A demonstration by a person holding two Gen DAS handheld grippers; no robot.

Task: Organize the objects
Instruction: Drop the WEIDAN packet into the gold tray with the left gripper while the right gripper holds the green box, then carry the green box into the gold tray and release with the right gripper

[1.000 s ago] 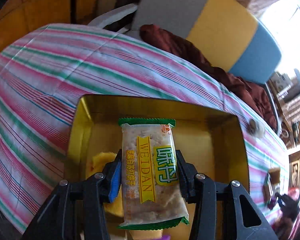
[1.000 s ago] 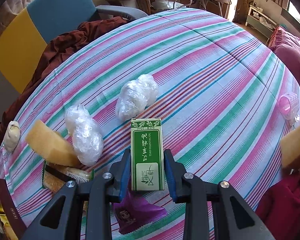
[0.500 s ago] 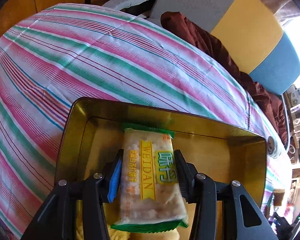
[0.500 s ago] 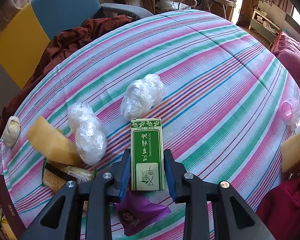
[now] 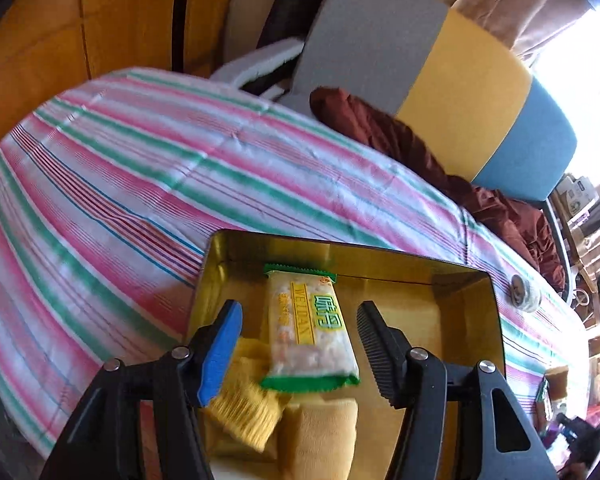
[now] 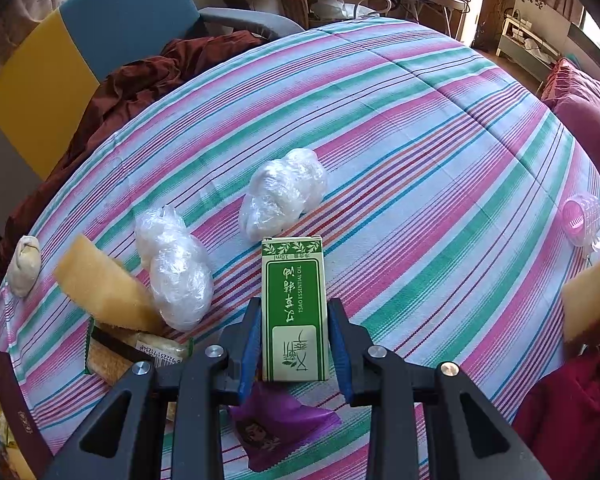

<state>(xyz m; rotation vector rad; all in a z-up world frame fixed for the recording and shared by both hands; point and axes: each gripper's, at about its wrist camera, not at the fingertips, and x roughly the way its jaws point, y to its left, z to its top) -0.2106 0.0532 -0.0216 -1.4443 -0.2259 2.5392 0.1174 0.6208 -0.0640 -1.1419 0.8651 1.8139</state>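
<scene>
The left claw (image 5: 298, 334) is spread wide above a gold metal tin (image 5: 464, 320) that sits on the desk (image 5: 140, 184) with its striped cloth. A green-edged cracker packet (image 5: 310, 326) lies inside the tin between the two fingers, touching neither; its long axis runs roughly along the fingers, the far sealed end pointing toward the tin's back wall and leaning slightly left. Its near end rests over yellow packets (image 5: 252, 404) lying in the tin. The right claw (image 6: 294, 346) is pinching a green and white essential oil box (image 6: 293, 310), its blue pads pressed on the two long sides. The box's long axis points straight away from the camera, its printing upside down from this view. On the cloth beyond it lie two clear plastic-wrapped bundles (image 6: 284, 196) (image 6: 174, 264), a tan sponge (image 6: 104, 284) at the left, and a purple wrapper (image 6: 280, 430) under the claw.
</scene>
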